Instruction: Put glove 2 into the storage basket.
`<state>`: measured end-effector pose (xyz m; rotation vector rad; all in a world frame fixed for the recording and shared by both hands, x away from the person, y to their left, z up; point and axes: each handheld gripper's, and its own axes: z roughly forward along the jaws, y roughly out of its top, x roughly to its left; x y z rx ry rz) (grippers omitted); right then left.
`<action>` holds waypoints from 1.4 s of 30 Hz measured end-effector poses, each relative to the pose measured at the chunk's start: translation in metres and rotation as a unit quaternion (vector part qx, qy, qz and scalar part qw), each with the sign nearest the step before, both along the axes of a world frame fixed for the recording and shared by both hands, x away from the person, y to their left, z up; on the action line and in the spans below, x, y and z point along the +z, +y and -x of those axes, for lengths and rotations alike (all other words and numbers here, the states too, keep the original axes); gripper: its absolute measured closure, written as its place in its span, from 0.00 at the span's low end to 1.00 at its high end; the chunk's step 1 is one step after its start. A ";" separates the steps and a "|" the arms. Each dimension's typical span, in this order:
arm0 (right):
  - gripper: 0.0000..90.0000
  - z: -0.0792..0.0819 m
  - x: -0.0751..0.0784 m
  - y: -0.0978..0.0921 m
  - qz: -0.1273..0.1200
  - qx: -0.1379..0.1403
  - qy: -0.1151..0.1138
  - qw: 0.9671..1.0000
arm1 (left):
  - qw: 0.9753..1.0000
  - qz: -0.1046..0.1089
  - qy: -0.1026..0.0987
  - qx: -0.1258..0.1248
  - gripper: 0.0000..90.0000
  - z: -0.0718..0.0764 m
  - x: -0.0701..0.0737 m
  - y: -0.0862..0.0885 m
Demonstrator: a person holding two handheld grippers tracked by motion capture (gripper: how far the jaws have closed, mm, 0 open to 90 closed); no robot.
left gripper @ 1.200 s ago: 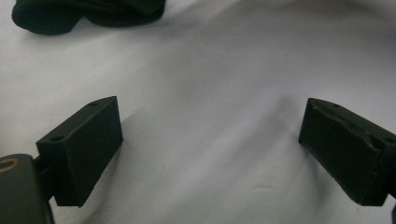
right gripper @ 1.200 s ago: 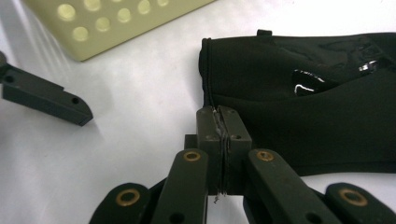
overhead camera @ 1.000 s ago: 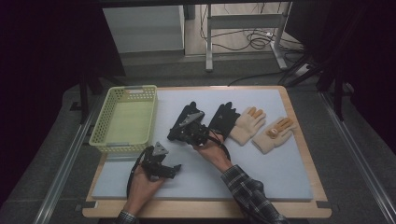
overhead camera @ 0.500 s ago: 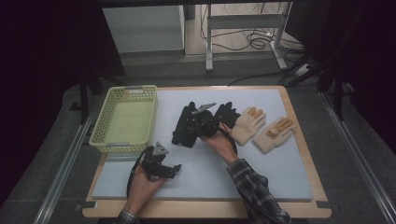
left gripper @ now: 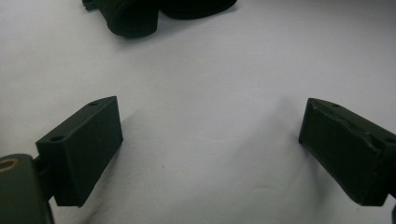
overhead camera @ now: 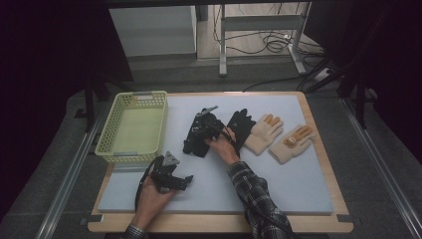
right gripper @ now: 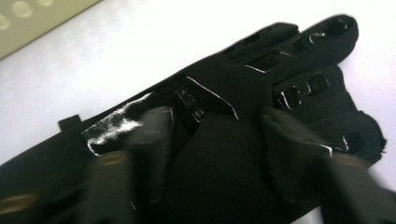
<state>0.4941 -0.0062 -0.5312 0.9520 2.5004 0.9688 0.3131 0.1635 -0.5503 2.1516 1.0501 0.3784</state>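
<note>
Two jaws of my right gripper [right gripper: 212, 140] straddle the cuff end of the black glove [right gripper: 261, 93] right under it, spread and, I judge, not yet pinching, so I am at the grasp; next I must close on the fabric and lift toward the yellow basket [overhead camera: 133, 128] off to my left. The glove is soft knit with glossy grip patches, flat on the smooth pale bench [left gripper: 205, 93]; my left gripper [left gripper: 210, 154] rests spread over bare bench.
</note>
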 end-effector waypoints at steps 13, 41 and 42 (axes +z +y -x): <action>0.89 0.008 0.012 0.001 0.015 -0.003 -0.020 1.000 | 1.000 0.000 0.000 0.000 0.07 0.000 0.000 0.000; 0.88 0.152 0.064 -0.082 -0.066 0.081 -0.011 0.994 | 1.000 0.003 0.001 0.001 0.07 0.000 0.000 0.000; 0.88 0.158 0.060 -0.084 -0.068 0.080 -0.007 0.994 | 1.000 0.004 0.001 0.002 0.07 0.000 0.000 0.000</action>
